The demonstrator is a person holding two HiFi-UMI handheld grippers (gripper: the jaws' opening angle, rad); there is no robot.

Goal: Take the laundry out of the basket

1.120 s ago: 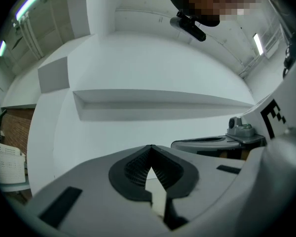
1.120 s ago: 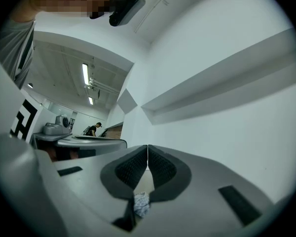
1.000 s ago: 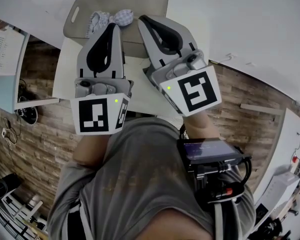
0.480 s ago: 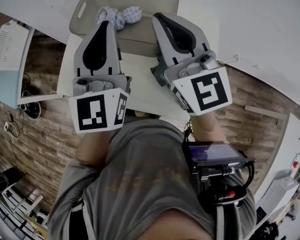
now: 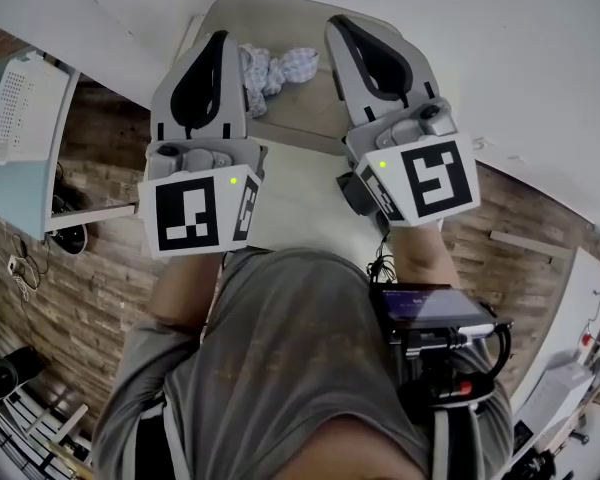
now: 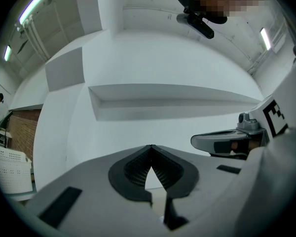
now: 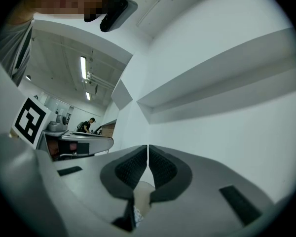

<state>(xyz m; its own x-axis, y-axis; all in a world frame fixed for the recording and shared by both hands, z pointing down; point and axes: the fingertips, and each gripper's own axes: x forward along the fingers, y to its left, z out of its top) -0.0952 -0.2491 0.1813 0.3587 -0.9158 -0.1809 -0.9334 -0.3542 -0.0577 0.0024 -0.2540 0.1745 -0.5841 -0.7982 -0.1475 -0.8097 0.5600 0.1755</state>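
A beige laundry basket (image 5: 302, 118) stands on a white table (image 5: 298, 196) at the top of the head view. A crumpled blue-and-white checked cloth (image 5: 276, 69) lies inside it. My left gripper (image 5: 217, 38) hovers over the basket's left side, just left of the cloth. Its jaws meet at the tips (image 6: 151, 147) with nothing between them. My right gripper (image 5: 338, 21) hovers over the basket's right side, to the right of the cloth. It is shut and empty too (image 7: 148, 147). Both point level at a white wall.
The white wall with a long recessed ledge (image 6: 177, 100) rises just behind the table. A white perforated unit (image 5: 20, 108) stands at the left. Below is a brick-patterned floor (image 5: 70, 278). A person (image 7: 89, 125) stands far off in the room.
Both grippers have moved forward, from the basket's near edge to over the basket on either side of the cloth. Their jaws stayed shut.
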